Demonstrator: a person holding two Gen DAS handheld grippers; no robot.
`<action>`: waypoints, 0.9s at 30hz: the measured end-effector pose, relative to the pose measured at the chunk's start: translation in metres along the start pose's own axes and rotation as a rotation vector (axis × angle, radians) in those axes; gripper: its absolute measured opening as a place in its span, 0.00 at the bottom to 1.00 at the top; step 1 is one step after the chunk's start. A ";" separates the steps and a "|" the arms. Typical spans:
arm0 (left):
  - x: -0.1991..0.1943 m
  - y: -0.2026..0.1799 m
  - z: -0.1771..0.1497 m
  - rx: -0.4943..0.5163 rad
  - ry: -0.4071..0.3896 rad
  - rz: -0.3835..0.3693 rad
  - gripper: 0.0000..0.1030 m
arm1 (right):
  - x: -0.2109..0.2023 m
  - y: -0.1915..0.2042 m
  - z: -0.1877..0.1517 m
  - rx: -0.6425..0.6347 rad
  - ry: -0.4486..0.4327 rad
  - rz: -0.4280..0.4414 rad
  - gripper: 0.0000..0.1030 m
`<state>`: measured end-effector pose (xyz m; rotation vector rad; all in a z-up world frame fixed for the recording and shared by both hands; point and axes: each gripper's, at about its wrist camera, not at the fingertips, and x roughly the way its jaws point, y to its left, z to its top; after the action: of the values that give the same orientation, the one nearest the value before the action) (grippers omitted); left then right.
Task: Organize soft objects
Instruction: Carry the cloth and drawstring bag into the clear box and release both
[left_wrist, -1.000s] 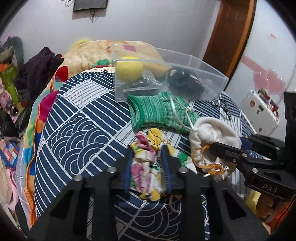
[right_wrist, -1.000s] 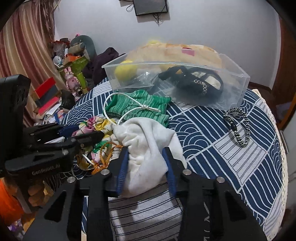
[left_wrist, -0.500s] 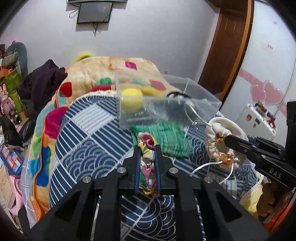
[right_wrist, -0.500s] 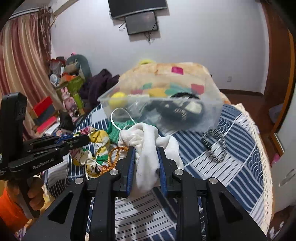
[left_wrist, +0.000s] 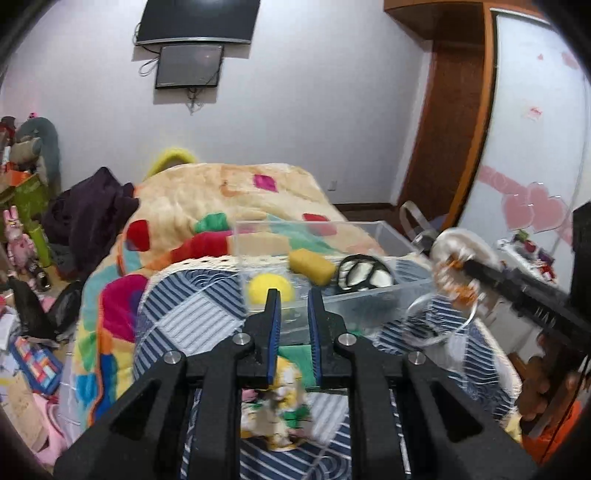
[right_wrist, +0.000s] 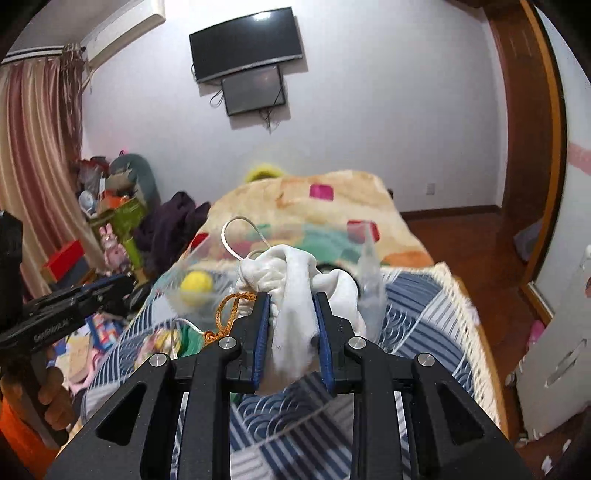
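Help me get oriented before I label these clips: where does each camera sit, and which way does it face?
Left wrist: sits on the left gripper, looking along its fingers over the bed at the clear box; the right gripper, holding the white cloth, and the right hand show.
Right wrist: sits on the right gripper, looking over the white cloth toward the wall; the left gripper and left hand show.
Shared: box, yellow ball, blanket, TV.
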<state>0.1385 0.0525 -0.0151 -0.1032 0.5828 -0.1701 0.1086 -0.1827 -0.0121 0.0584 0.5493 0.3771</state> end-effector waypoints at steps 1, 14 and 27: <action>0.003 0.004 -0.002 -0.005 0.023 0.001 0.31 | 0.001 -0.001 0.003 0.001 -0.006 -0.006 0.21; 0.059 0.026 -0.072 -0.079 0.302 -0.016 0.68 | 0.023 -0.005 0.008 -0.014 0.017 -0.049 0.21; 0.047 0.020 -0.080 -0.012 0.263 0.026 0.25 | 0.052 -0.019 0.028 0.024 0.045 -0.095 0.21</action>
<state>0.1353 0.0589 -0.1099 -0.0852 0.8471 -0.1556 0.1707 -0.1800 -0.0170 0.0472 0.5991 0.2797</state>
